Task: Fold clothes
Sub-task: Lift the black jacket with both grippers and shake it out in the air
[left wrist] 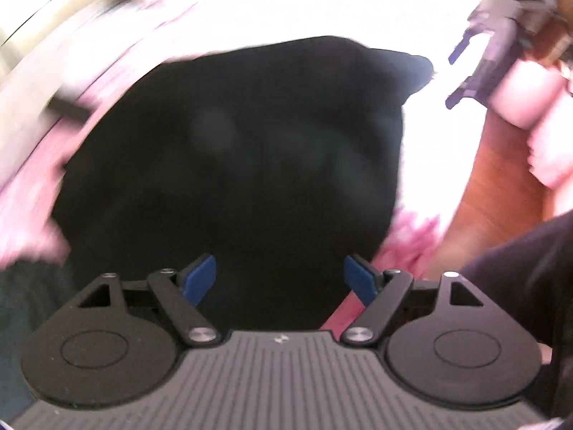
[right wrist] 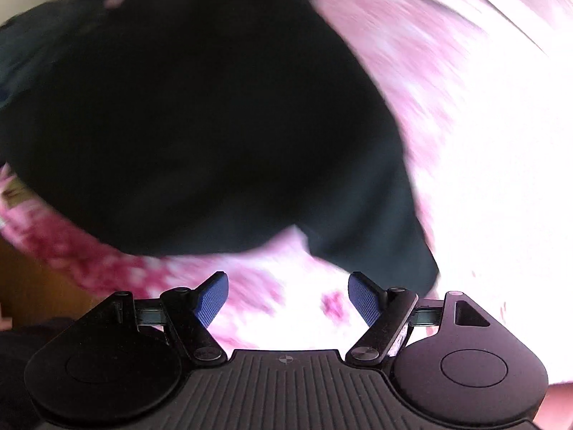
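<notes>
A black garment (left wrist: 232, 165) lies spread on a pink and white patterned cover (left wrist: 412, 243). In the left wrist view my left gripper (left wrist: 279, 279) is open and empty, hovering over the garment's near edge. The right gripper (left wrist: 462, 71) shows at the upper right of that view, held in a hand, beyond the garment's far corner. In the right wrist view the garment (right wrist: 197, 114) fills the upper left, with a flap (right wrist: 376, 243) hanging toward my right gripper (right wrist: 288, 299), which is open and empty over the cover (right wrist: 465, 143). Both views are blurred by motion.
A brown wooden floor (left wrist: 501, 186) shows at the right of the left wrist view, beside the cover's edge. A dark sleeve or clothing (left wrist: 530, 286) is at the lower right. Brown wood (right wrist: 21, 286) shows at the lower left of the right wrist view.
</notes>
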A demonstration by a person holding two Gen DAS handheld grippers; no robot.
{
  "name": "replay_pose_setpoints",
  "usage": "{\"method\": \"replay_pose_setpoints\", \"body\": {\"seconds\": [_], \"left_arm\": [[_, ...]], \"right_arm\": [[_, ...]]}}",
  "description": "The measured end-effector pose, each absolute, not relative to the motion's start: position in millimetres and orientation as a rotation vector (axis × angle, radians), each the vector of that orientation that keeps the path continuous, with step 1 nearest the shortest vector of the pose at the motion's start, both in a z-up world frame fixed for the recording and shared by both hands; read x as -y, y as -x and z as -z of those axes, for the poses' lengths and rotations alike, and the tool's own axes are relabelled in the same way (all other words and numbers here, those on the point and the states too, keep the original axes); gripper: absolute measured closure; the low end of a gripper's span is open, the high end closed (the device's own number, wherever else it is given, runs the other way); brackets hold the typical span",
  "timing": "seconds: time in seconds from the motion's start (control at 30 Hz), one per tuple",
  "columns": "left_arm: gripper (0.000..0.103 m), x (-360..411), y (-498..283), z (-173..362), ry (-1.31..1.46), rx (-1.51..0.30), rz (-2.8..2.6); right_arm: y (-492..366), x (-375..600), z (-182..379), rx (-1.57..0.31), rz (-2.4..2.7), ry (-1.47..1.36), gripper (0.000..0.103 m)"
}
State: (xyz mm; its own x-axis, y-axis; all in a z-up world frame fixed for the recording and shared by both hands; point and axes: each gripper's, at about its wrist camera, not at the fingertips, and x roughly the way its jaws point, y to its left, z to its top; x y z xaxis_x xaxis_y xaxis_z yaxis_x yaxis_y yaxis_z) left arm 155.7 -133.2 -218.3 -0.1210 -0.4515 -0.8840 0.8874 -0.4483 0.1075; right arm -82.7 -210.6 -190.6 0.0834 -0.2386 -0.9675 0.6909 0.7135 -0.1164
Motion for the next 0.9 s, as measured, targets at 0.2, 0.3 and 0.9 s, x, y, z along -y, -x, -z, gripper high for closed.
{"method": "replay_pose_setpoints", "body": {"seconds": [0.2,0.3,0.9], "left_arm": [[0.022,178.4,-52.3,237.7,-1.203,-0.381,1.933],[0.022,199.7,-13.0,262.4,-1.272,-0.353,1.925],[0.101,253.1,0.3,159.3,-1.182,-0.265,1.658]], "right_arm": [[153.3,235.3,193.9,-1.307,0.878,-0.450,0.026],[169.7,248.2,198.3,-1.267,0.863,-0.400,0.026],[165.3,302.3,162.8,-0.936,0.543,-0.154,0.092]]}}
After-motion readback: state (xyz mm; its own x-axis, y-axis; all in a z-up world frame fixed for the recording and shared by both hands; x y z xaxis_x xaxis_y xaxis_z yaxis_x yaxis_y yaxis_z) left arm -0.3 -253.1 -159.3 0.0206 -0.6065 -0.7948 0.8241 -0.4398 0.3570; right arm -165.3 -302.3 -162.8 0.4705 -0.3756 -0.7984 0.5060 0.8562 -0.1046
